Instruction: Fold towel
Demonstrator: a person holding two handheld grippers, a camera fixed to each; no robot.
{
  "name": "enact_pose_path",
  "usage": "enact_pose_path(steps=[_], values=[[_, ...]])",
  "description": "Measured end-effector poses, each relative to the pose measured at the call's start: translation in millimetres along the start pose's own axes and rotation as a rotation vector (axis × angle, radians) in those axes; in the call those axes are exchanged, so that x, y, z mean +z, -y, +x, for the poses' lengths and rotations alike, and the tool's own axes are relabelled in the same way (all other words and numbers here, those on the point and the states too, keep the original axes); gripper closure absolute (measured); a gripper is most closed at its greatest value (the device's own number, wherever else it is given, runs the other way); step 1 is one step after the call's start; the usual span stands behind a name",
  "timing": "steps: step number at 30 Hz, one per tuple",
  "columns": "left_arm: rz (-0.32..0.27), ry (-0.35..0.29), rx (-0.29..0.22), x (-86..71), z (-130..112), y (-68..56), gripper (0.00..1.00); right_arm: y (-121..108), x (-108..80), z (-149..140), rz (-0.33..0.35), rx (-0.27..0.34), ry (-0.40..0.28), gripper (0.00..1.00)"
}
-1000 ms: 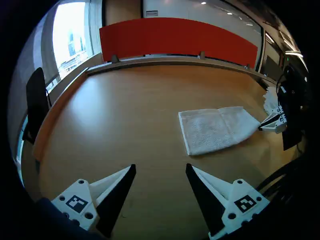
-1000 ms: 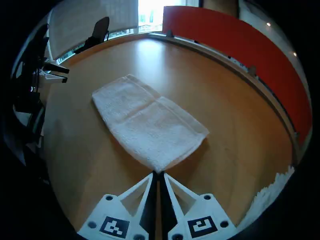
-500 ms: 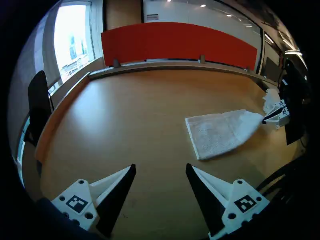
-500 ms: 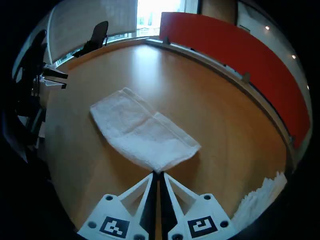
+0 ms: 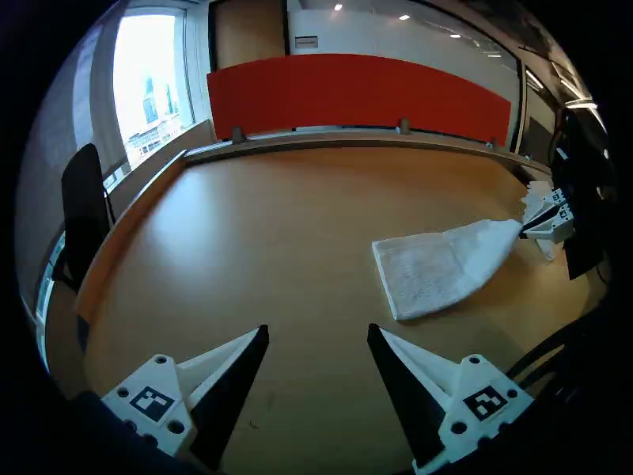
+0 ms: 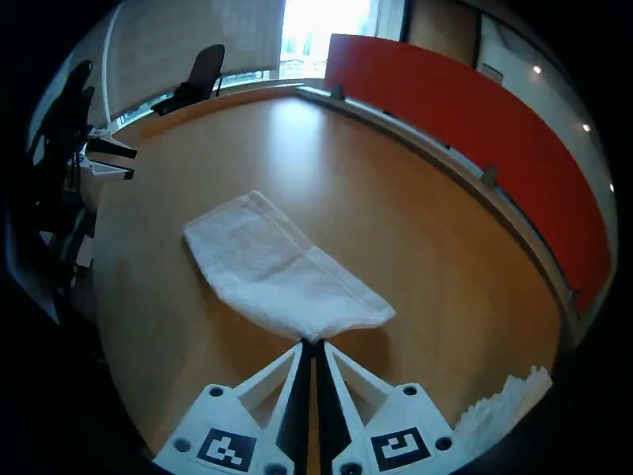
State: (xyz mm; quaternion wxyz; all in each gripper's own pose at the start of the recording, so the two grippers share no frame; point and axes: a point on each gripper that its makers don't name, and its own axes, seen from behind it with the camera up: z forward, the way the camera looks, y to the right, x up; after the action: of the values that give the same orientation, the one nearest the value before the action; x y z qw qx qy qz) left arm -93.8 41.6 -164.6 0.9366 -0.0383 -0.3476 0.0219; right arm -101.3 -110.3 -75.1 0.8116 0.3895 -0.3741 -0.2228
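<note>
Pinching a corner of the white towel [image 6: 269, 273] at 6 o'clock, the right tool [image 6: 315, 344] is risking slippage, its bite seemingly thin; the left tool [image 5: 316, 328] is gaping wide.

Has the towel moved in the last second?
Yes: the right gripper has lifted one corner of the towel up off the table.
</note>
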Motion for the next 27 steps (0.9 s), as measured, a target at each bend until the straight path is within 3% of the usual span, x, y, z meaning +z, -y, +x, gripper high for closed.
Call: enact_pose_path(steps=[12,27], values=[[0.028,-0.011,-0.030,-17.1,-5,4.3,0.08,10,2.9,55,0.041,-0.105,-0.058,0.96],[0.085,-0.028,-0.088,-40.0,-11,21.0,0.07,51,36.5,116,0.150,-0.212,-0.105,0.96]])
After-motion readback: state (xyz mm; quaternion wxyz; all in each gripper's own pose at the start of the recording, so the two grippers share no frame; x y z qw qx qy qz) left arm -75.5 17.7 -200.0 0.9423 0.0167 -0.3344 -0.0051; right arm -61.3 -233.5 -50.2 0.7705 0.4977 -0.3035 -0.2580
